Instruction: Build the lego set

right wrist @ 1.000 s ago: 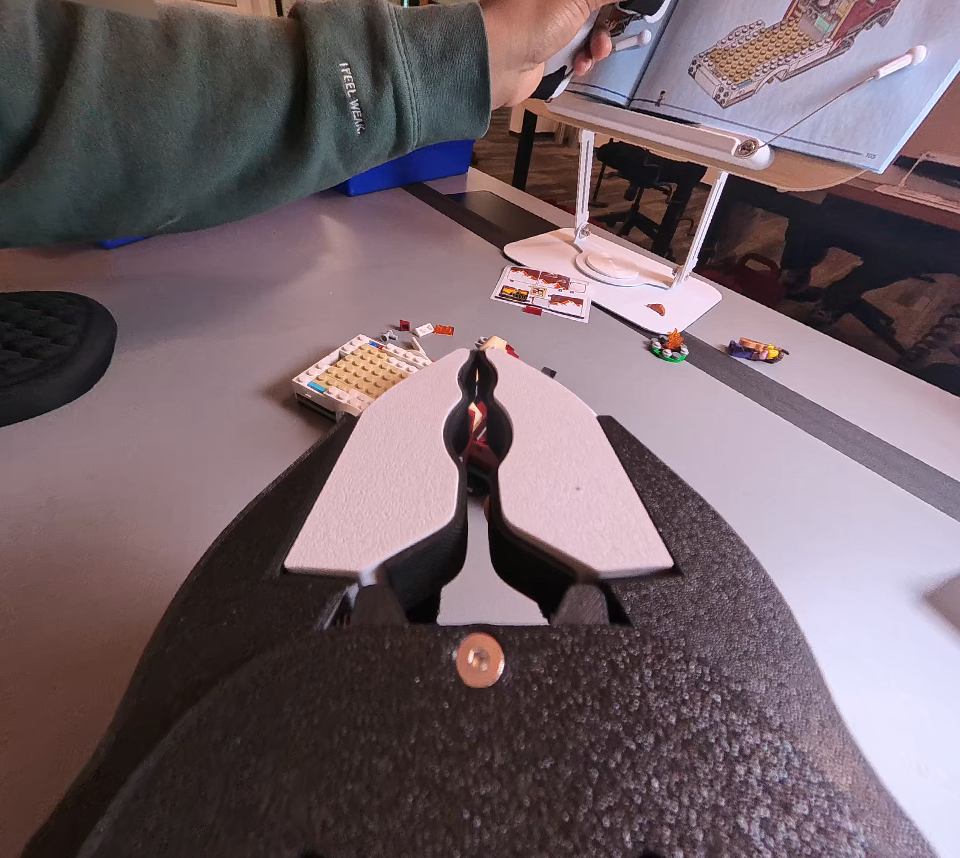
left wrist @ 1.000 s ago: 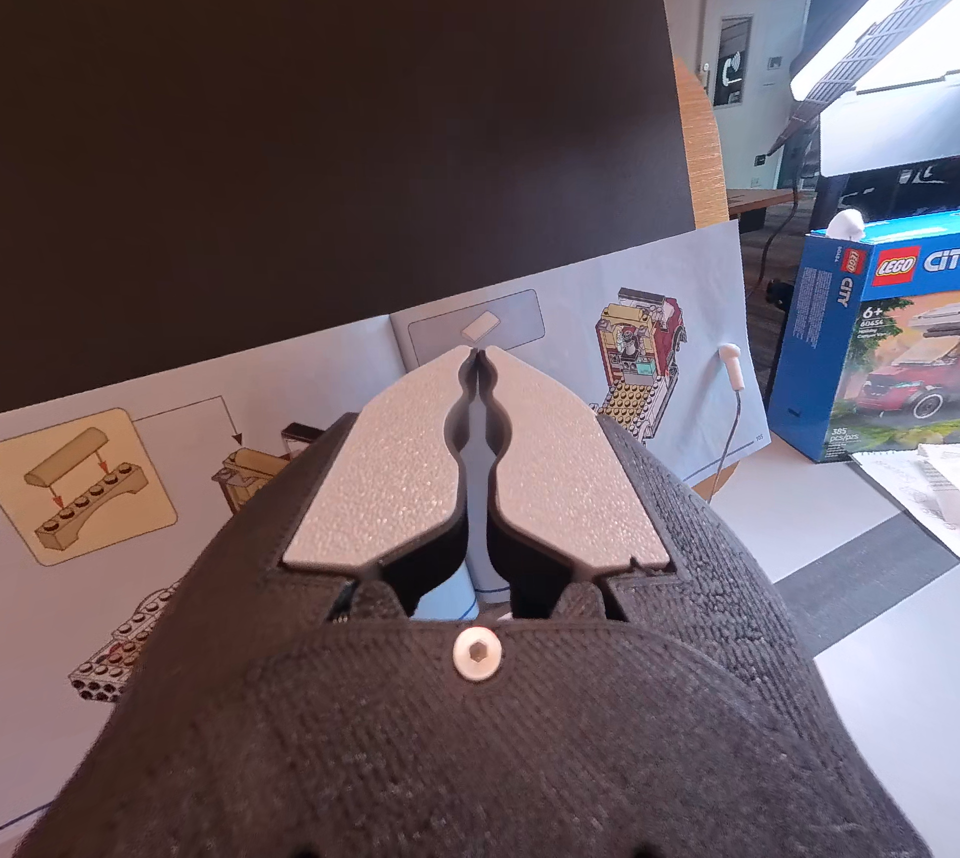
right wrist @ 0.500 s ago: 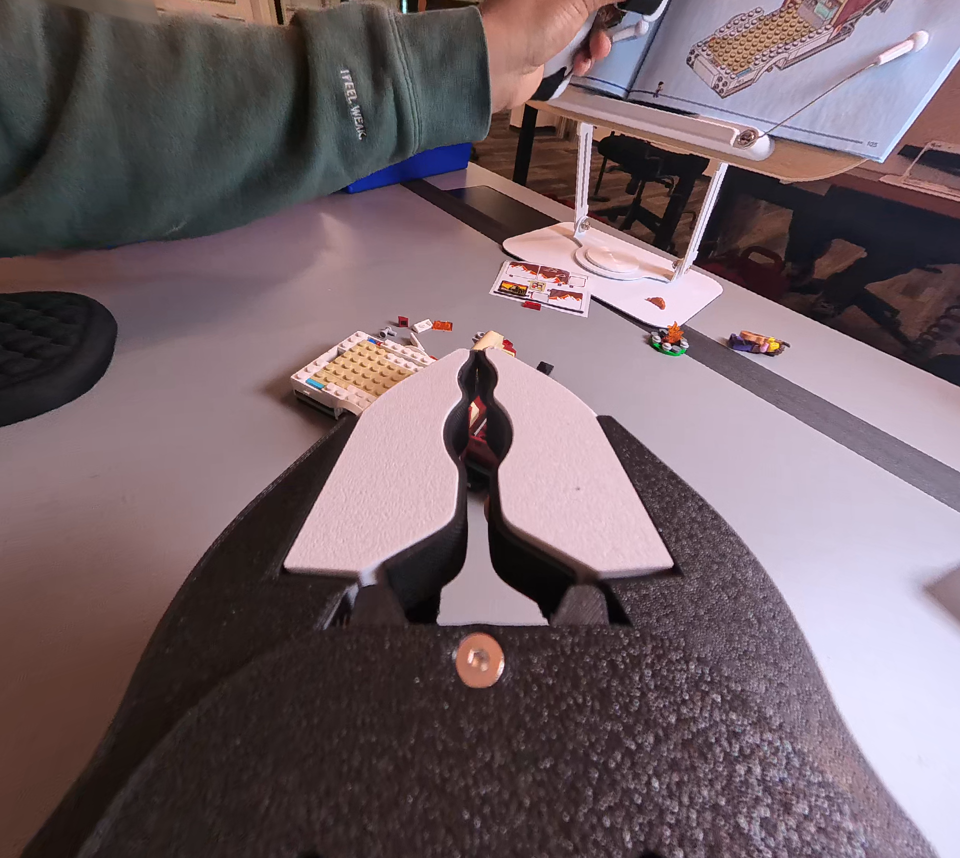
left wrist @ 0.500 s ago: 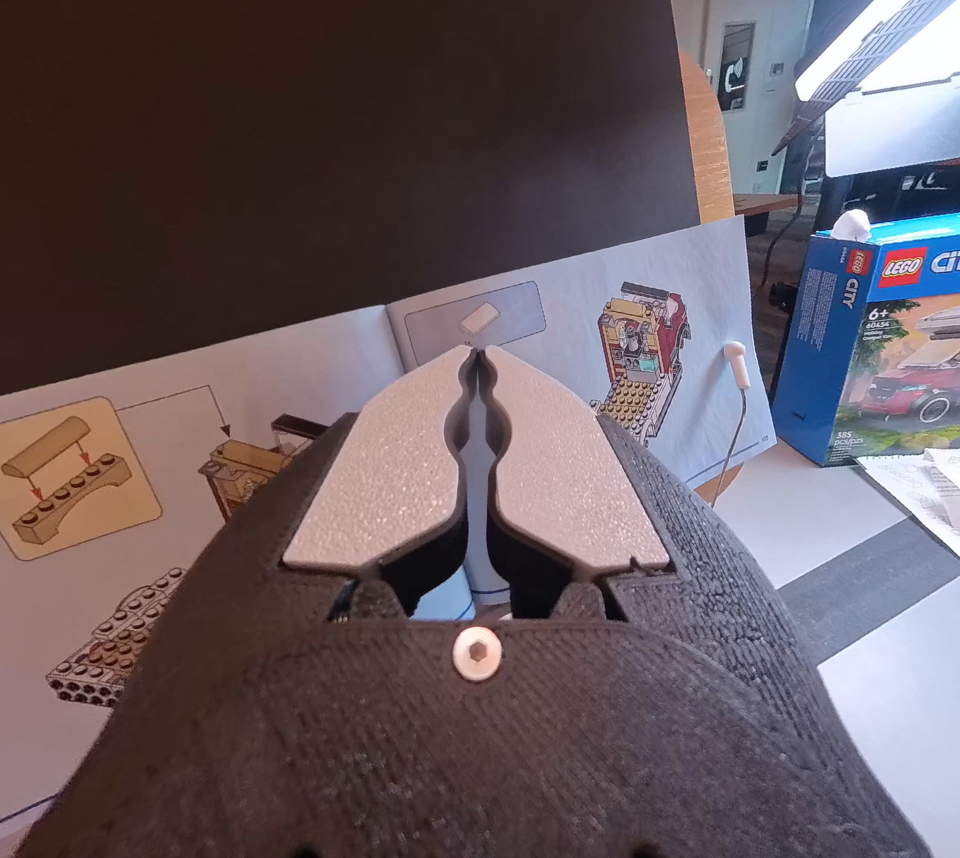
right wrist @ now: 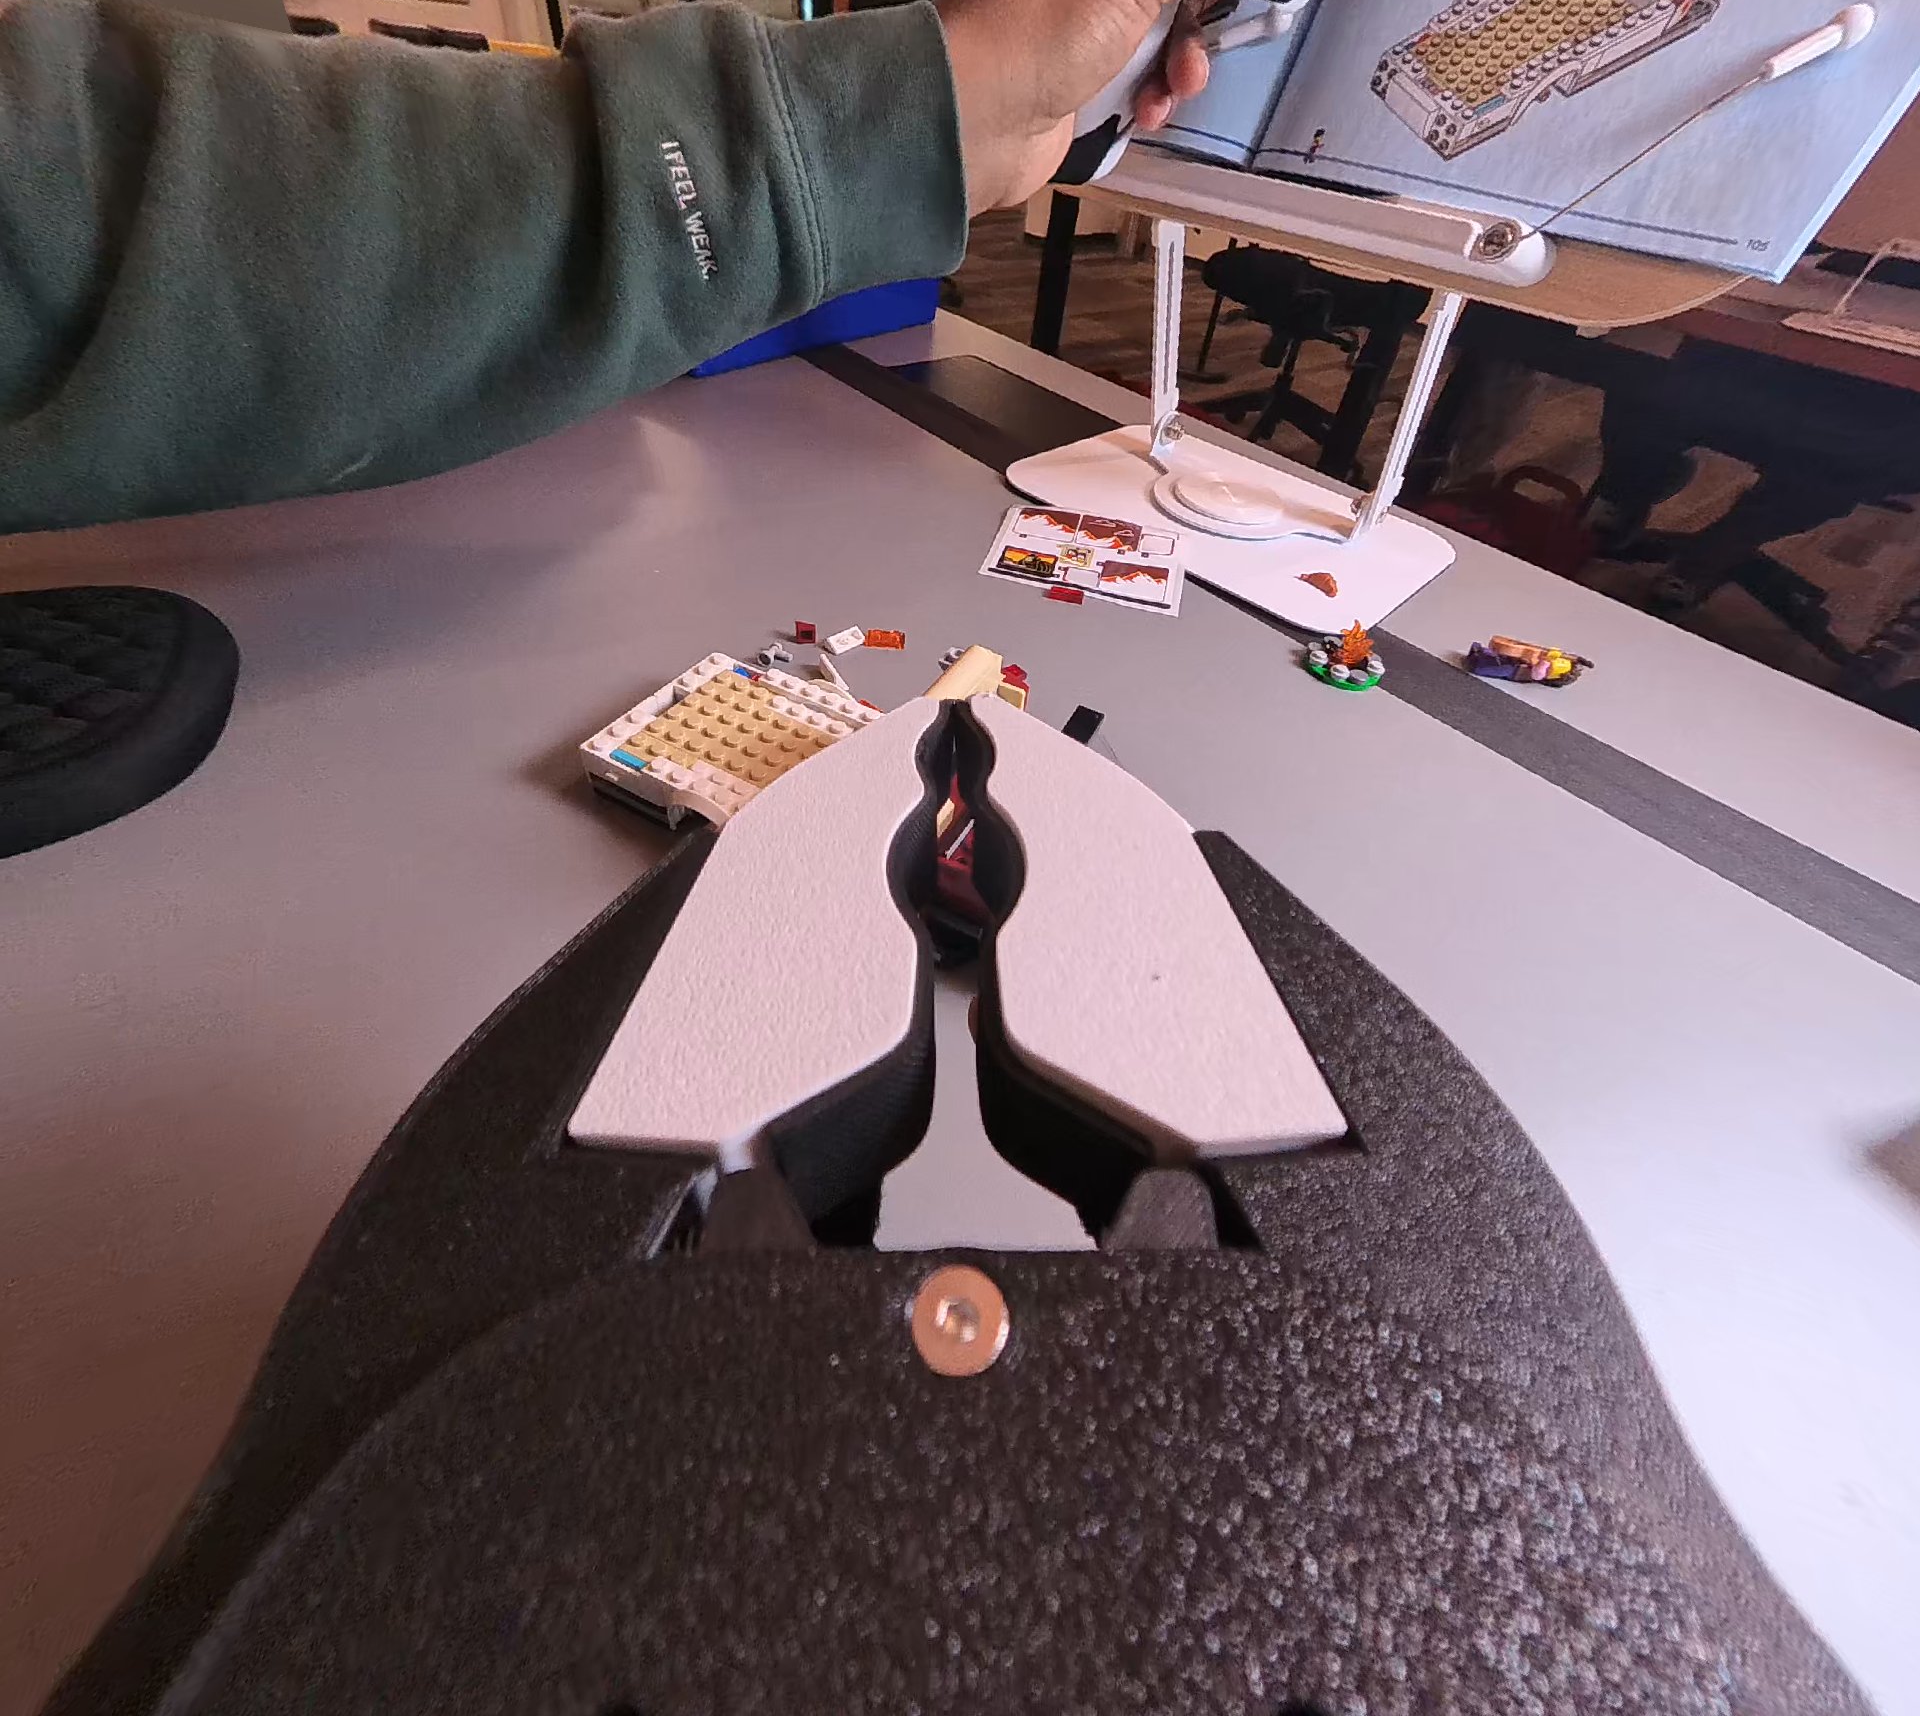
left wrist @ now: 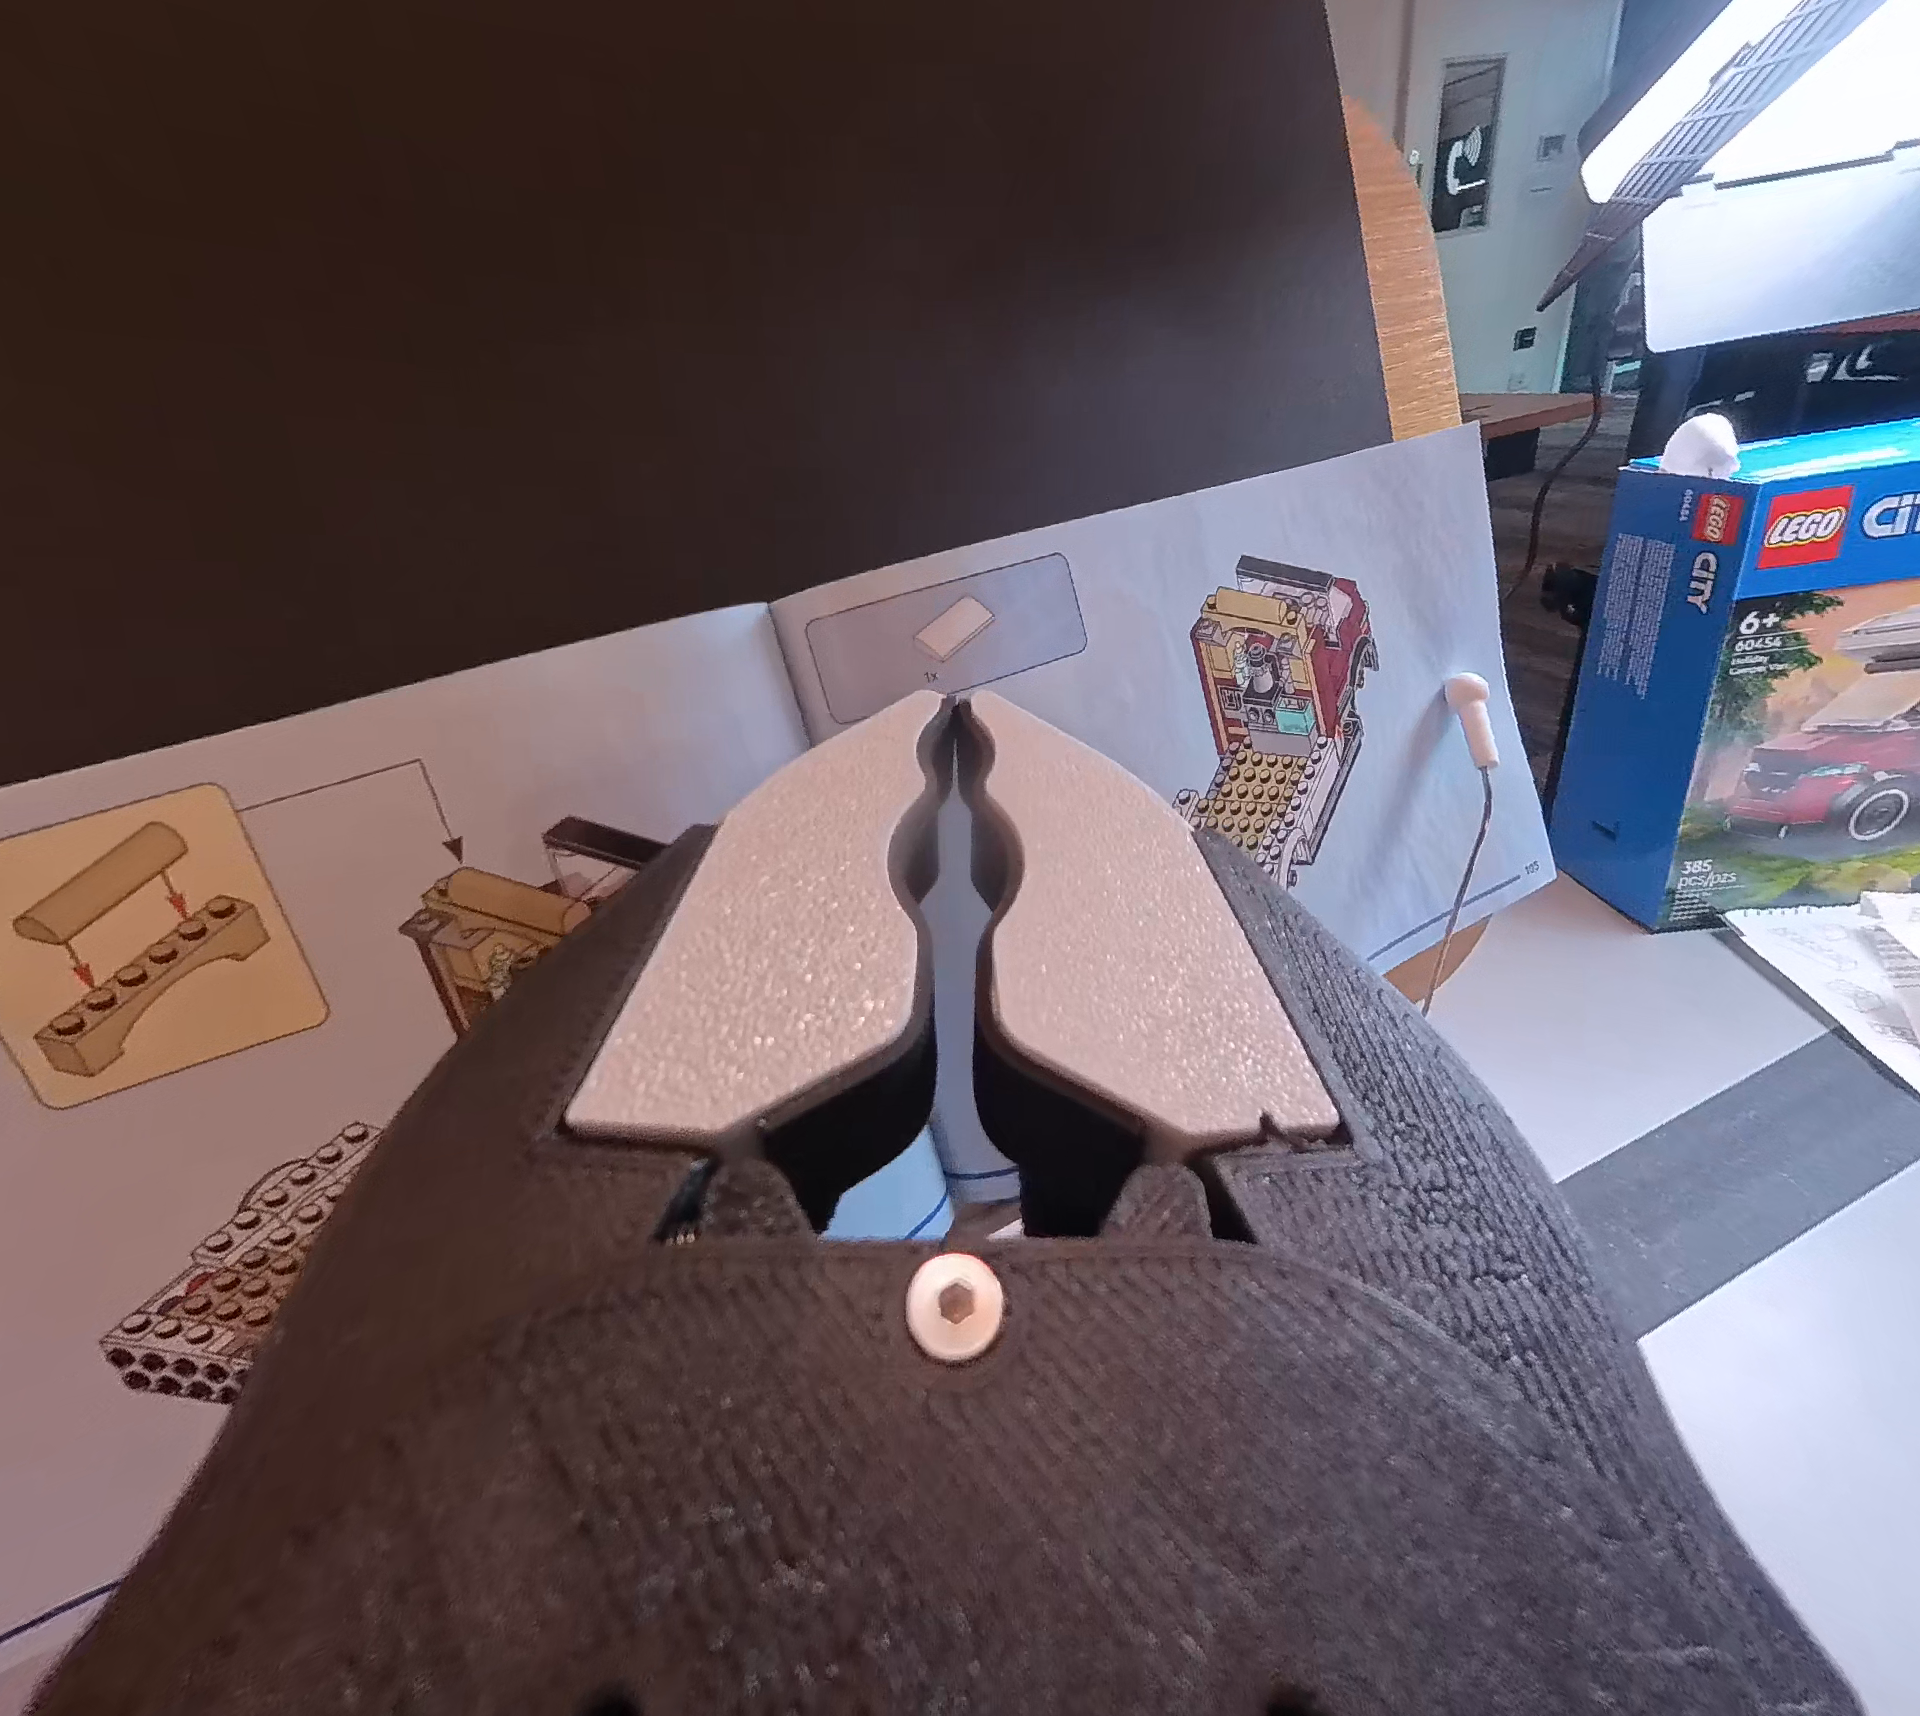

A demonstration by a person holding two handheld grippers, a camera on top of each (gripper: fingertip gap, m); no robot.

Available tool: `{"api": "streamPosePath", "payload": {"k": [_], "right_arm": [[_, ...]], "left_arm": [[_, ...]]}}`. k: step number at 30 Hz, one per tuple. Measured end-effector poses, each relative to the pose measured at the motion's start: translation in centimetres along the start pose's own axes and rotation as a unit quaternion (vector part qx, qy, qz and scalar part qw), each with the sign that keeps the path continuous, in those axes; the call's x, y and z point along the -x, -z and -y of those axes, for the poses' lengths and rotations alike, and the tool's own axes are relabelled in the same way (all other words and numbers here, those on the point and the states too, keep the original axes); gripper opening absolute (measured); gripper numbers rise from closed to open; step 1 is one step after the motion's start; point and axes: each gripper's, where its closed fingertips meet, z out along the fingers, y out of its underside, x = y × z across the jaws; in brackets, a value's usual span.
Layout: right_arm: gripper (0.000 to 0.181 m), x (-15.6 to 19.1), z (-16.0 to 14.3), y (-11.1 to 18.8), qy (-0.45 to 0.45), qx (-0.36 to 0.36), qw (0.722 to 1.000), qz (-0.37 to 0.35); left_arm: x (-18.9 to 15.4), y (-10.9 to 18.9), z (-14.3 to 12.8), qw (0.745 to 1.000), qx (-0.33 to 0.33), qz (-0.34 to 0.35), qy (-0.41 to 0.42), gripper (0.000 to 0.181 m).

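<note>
The right tool (right wrist: pixel 956 710) hovered closed over the tabletop (right wrist: pixel 1455 991), the tan-and-white lego build (right wrist: pixel 717 736) just beyond (loose pieces alongside). The left tool (left wrist: pixel 954 708), tips together and empty, faced the propped instruction booklet (left wrist: pixel 1351 565).

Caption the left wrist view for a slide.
Shut left gripper raised before the open instruction booklet, blue Lego box at right.

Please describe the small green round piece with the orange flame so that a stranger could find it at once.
Find the white stand holding the instruction booklet on the grey table. Just beside its base's near corner sits the campfire piece. Only it has a green disc under an orange flame.
</note>
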Motion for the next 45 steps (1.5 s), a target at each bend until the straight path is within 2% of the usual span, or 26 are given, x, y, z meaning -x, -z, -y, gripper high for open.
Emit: {"api": "streamPosePath", "payload": {"k": [14,19,29,38,45], "right_arm": [[0.000,-0.1,-0.1,0.0,-0.004,0.002,1.000,-0.001],[0.000,-0.1,-0.3,-0.1,-0.011,0.005,1.000,0.004],[0.000,-0.1,-0.3,-0.1,-0.012,0.007,1.000,-0.001],[0.000,-0.2,-0.6,-0.1,-0.012,0.011,1.000,-0.003],[0.000,-0.3,-0.9,-0.3,-0.017,0.017,1.000,-0.003]], "left_arm": [[-0.3,0.8,-0.9,1.000,-0.006,-0.008,0.003,0.000],[-1.4,2.2,-2.3,1.000,-0.004,-0.019,0.002,0.000],[-3.0,3.2,-5.1,0.999,0.003,-0.025,0.032,0.000],[-4.8,2.5,-6.7,0.999,0.000,-0.021,0.039,0.000],[-4.8,2.4,-6.6,0.998,-0.006,-0.024,0.050,0.000]]}}
